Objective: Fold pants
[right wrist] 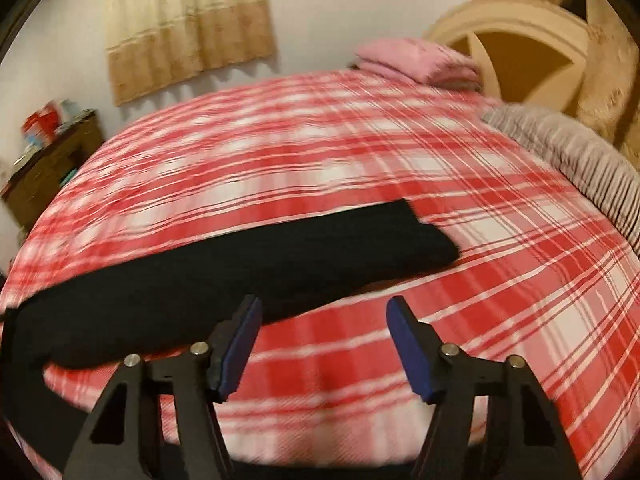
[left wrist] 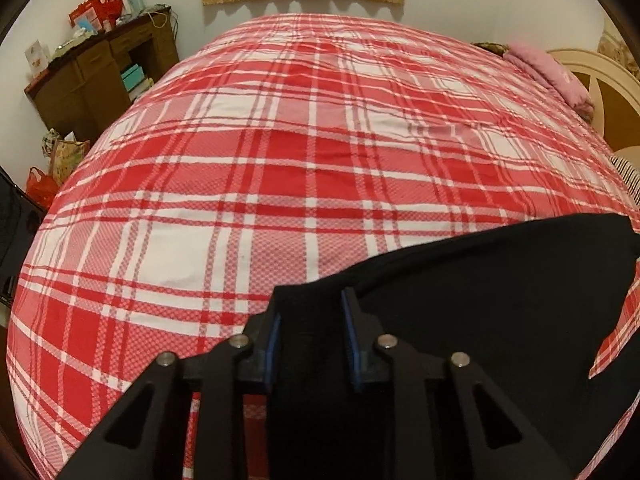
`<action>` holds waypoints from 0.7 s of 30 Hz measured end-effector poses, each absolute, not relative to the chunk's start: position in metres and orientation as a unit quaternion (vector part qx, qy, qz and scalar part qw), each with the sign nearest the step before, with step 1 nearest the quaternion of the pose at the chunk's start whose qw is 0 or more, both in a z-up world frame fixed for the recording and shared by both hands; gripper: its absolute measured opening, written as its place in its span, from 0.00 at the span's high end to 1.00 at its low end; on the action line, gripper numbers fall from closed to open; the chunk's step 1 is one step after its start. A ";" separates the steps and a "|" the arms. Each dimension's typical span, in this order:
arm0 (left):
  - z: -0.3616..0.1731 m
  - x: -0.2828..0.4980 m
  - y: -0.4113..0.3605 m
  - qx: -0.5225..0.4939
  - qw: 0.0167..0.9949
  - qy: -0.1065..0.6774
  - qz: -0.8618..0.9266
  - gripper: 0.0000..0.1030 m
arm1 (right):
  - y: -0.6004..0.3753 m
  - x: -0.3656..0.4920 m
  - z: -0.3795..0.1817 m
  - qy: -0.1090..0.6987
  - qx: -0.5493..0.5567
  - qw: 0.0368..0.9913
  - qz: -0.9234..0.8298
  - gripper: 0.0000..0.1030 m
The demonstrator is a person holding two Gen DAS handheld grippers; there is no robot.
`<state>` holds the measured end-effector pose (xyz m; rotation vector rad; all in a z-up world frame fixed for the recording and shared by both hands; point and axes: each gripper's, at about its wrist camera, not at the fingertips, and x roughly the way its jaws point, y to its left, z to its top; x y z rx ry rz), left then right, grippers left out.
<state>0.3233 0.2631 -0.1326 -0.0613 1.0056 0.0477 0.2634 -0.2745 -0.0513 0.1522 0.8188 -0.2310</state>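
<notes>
The black pants lie on a red and white plaid bed. In the left wrist view my left gripper is shut on an edge of the pants, with black cloth filling the gap between its blue pads, and the cloth stretches away to the right. In the right wrist view the pants stretch as a long black band from the lower left to the bed's middle. My right gripper is open and empty, just right of the band's near edge, above the bedspread. That view is blurred.
A folded pink cloth lies at the bed's far corner by a cream headboard. A grey ribbed blanket lies along the right edge. A brown cabinet with boxes stands at the left wall. Bags sit on the floor.
</notes>
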 end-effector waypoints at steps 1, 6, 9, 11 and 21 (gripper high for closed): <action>-0.133 0.323 0.263 -0.026 0.876 0.481 0.019 0.73 | -0.285 0.269 -0.051 0.398 0.077 0.906 -0.121 0.42; -0.134 0.328 0.266 -0.043 0.870 0.491 0.020 0.73 | -0.333 0.302 -0.054 0.411 0.074 0.895 -0.157 0.48; -0.135 0.328 0.261 -0.028 0.871 0.489 0.022 0.73 | -0.355 0.322 -0.060 0.416 0.087 0.893 -0.146 0.48; -0.136 0.329 0.260 -0.021 0.871 0.491 0.024 0.73 | -0.367 0.334 -0.064 0.414 0.090 0.894 -0.149 0.48; -0.137 0.333 0.256 -0.009 0.871 0.491 0.021 0.73 | -0.407 0.403 -0.106 0.465 0.095 0.872 -0.118 0.47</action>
